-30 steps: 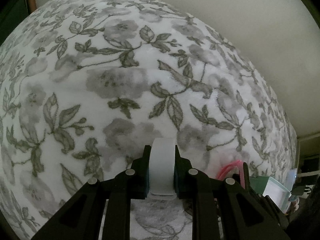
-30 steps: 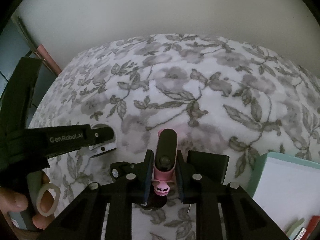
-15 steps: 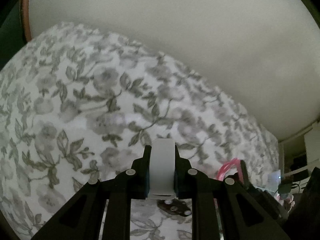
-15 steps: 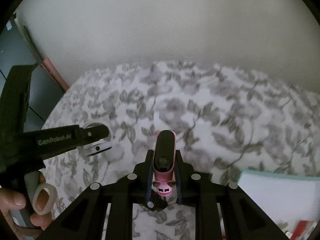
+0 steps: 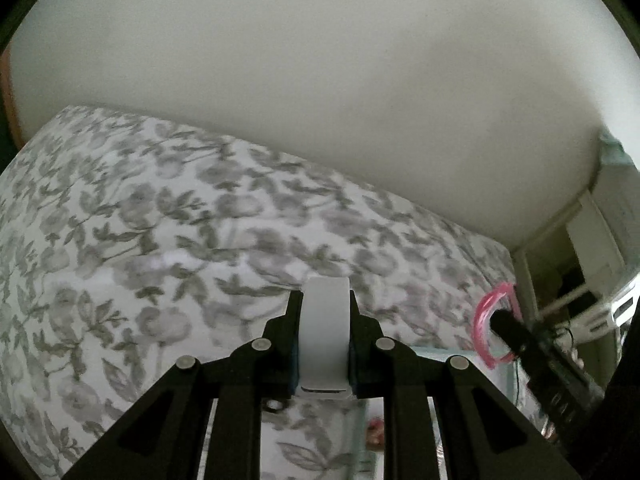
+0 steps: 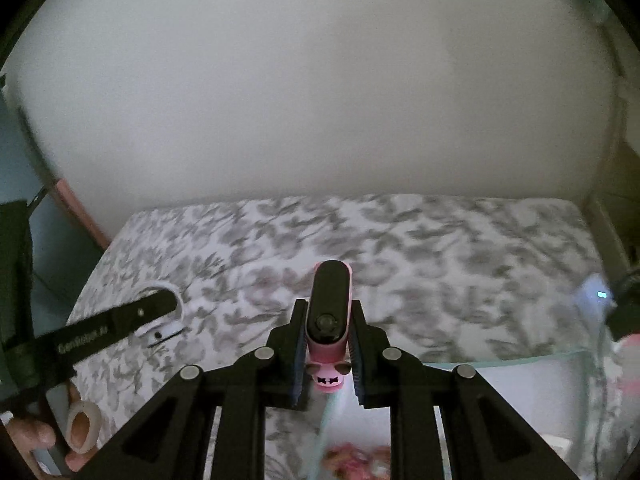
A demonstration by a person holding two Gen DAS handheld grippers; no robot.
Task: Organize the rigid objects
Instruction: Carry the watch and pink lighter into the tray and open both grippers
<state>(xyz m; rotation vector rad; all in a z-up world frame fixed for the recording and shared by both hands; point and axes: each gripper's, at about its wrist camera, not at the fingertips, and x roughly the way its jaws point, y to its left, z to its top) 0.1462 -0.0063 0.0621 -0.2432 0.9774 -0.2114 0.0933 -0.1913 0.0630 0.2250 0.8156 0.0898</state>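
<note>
Right gripper (image 6: 328,344) pinches pink fitness band (image 6: 329,320), raised over near edge of floral bedspread (image 6: 400,248). Left gripper (image 5: 323,344) clamps white band (image 5: 324,336) above same bedspread. Teal-rimmed box (image 6: 520,376) lies on bedspread's near right. Pale wall (image 6: 320,100) rises beyond bedspread.

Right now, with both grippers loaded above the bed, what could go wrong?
The white band is pinched edge-on in the left gripper; it could twist out. The pink band sticks well past the right gripper and may pivot. The two grippers sit close together near the box, so they might collide.
</note>
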